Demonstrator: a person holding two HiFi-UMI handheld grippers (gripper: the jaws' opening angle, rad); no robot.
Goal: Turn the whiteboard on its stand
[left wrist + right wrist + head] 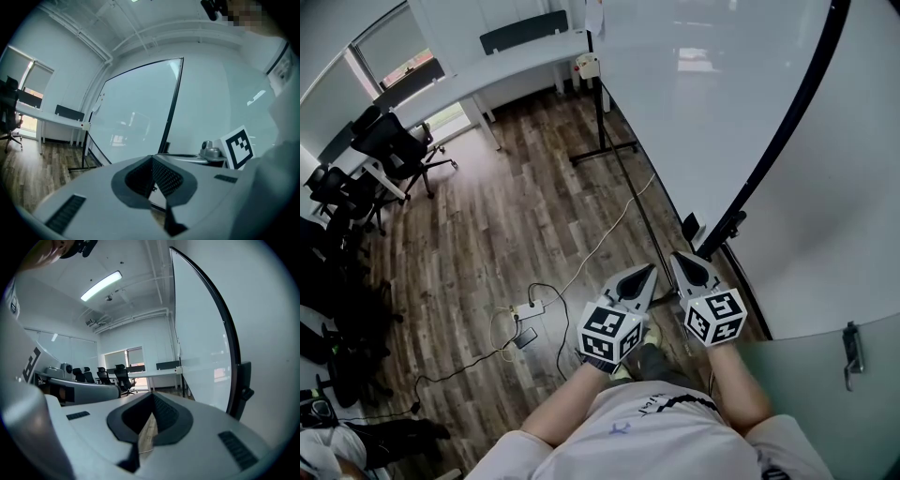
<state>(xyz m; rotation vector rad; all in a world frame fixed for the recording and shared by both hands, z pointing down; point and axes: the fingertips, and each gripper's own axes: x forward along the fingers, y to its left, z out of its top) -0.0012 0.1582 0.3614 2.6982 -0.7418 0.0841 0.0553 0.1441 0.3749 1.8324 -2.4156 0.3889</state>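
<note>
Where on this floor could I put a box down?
The wooden floor is bare between the office chairs, the desk and the foot of the whiteboard stand. Nearer the person it is crowded: a power strip and loose cables lie there.

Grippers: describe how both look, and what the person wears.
The left gripper and right gripper are pale grey wedges with black ribbed pads. Each carries a white cube printed with black square markers. No cables on them. The person wears a light short-sleeved T-shirt.
</note>
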